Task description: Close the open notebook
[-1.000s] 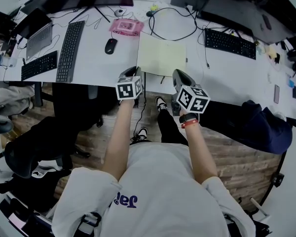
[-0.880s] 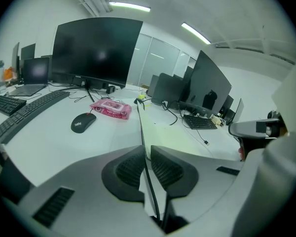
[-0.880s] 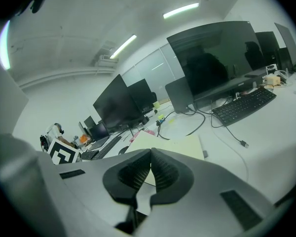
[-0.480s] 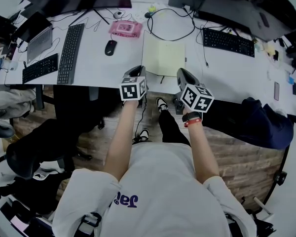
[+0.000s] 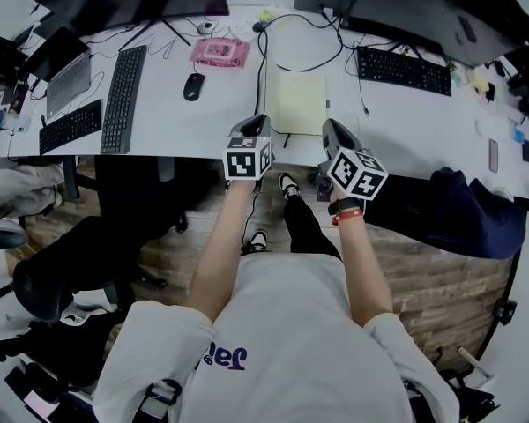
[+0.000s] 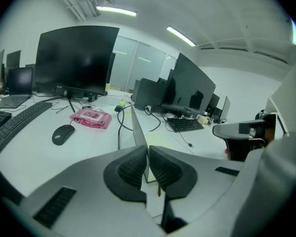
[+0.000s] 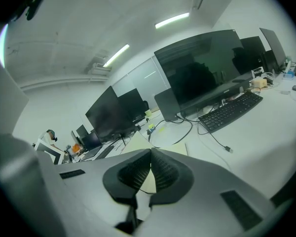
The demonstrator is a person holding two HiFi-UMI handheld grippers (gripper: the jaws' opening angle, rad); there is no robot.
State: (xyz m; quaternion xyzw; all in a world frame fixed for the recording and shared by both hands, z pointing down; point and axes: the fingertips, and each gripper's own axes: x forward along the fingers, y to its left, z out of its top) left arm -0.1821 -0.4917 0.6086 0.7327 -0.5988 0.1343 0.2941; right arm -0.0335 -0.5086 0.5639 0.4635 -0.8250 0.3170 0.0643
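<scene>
The notebook (image 5: 301, 102), with pale yellow pages, lies on the white desk (image 5: 167, 117) just beyond both grippers. Its left leaf (image 6: 138, 130) stands up on edge, so the spread looks narrow from above. My left gripper (image 5: 259, 122) is at the notebook's near left corner. Its jaws are closing and the pads (image 6: 133, 167) press on the raised leaf's near edge. My right gripper (image 5: 328, 127) hovers at the near right corner. In the right gripper view its jaws (image 7: 151, 153) are shut with nothing between them, and the notebook (image 7: 178, 149) lies just past them.
A pink pouch (image 5: 219, 51), a black mouse (image 5: 192, 85) and a long keyboard (image 5: 123, 91) lie left of the notebook. A looped black cable (image 5: 300, 55) and another keyboard (image 5: 403, 69) sit behind and right. Monitors line the back. A dark jacket (image 5: 463, 218) hangs at the right.
The notebook's left leaf has swung up and toward the right, so the spread seen from above has narrowed. Both grippers have shifted right and slightly farther over the desk edge.
</scene>
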